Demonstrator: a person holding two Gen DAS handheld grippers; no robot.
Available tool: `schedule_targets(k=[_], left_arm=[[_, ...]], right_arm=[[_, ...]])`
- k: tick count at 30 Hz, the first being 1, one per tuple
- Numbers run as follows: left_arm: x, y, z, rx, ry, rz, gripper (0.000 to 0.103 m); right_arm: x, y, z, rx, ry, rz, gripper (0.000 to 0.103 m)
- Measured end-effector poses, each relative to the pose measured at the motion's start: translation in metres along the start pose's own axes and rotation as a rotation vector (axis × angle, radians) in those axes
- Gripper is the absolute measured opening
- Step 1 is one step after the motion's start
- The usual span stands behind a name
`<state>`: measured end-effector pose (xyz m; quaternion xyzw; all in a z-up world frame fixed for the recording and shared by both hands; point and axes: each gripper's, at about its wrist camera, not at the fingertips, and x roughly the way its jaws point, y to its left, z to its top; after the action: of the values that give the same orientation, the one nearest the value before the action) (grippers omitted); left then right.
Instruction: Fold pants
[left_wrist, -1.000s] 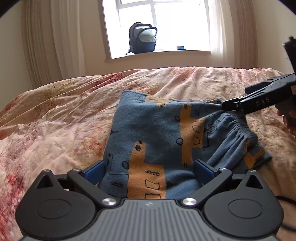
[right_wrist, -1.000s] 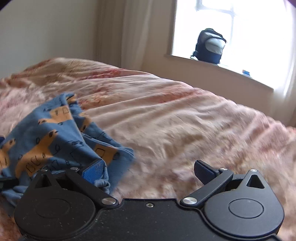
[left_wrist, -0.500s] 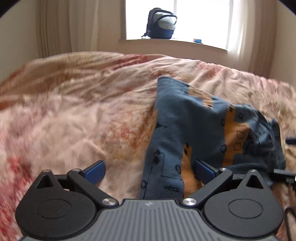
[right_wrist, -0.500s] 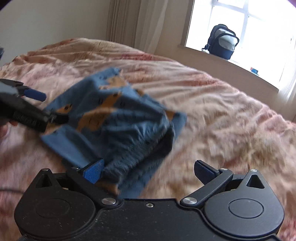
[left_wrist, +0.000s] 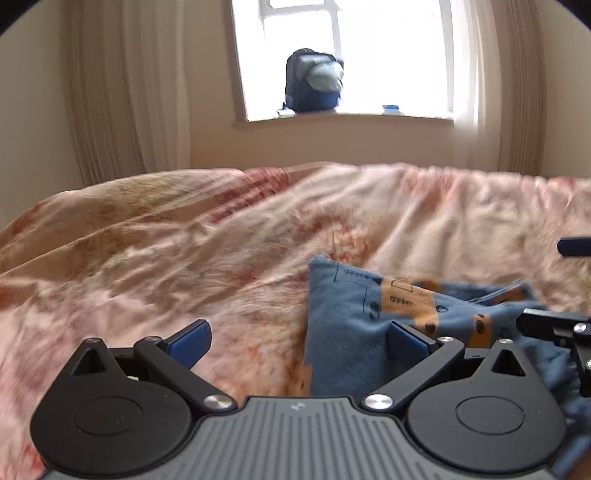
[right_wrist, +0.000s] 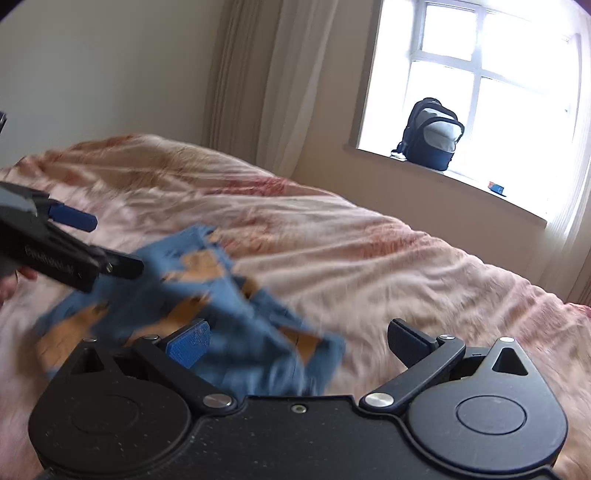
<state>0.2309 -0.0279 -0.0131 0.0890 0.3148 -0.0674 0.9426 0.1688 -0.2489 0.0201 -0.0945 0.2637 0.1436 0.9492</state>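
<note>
Left gripper (left_wrist: 297, 338) jaws spread, nothing clamped; pants (left_wrist: 354, 332) bunched on the duvet (left_wrist: 184, 251) by its right finger. Right gripper (right_wrist: 299, 338) also gaping over them. Advice: flatten first, then pinch the edge

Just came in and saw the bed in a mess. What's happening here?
A person with a two-finger gripper in each hand is folding small blue fleece pants with orange patches on a pink floral duvet. Both the left gripper and the right gripper have their fingers spread, and neither clamps the cloth. The pants lie bunched and only partly folded. A dark blue backpack sits on the windowsill.
</note>
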Motion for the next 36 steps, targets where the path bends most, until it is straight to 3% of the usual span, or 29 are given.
schedule_targets(k=[4, 9, 15, 19, 25, 27, 31, 36], left_arm=[[0.020, 0.000, 0.001, 0.009, 0.061, -0.007, 0.103], [0.000, 0.008, 0.015, -0.019, -0.025, -0.049, 0.103], [0.053, -0.002, 0.021, 0.084, 0.083, 0.018, 0.103], [0.034, 0.012, 0.017, 0.018, 0.062, -0.012, 0.103], [-0.019, 0.019, 0.001, -0.063, 0.103, -0.066, 0.103], [-0.031, 0.016, -0.013, -0.069, 0.132, -0.125, 0.103], [-0.029, 0.006, -0.044, -0.034, 0.199, -0.115, 0.103], [-0.038, 0.016, -0.048, -0.104, 0.202, -0.120, 0.103]], right_arm=[[0.037, -0.004, -0.006, -0.036, 0.119, -0.072, 0.102], [0.013, -0.021, -0.012, 0.091, 0.059, -0.049, 0.102], [0.028, -0.010, -0.017, 0.028, 0.124, -0.067, 0.102], [0.008, -0.010, -0.013, 0.060, 0.078, -0.084, 0.102], [-0.037, 0.006, -0.016, 0.133, 0.017, -0.006, 0.102], [-0.047, 0.013, -0.025, 0.140, 0.033, -0.013, 0.102], [-0.045, 0.023, -0.050, 0.119, 0.143, -0.072, 0.102], [-0.053, 0.022, -0.055, 0.175, 0.131, -0.067, 0.102]])
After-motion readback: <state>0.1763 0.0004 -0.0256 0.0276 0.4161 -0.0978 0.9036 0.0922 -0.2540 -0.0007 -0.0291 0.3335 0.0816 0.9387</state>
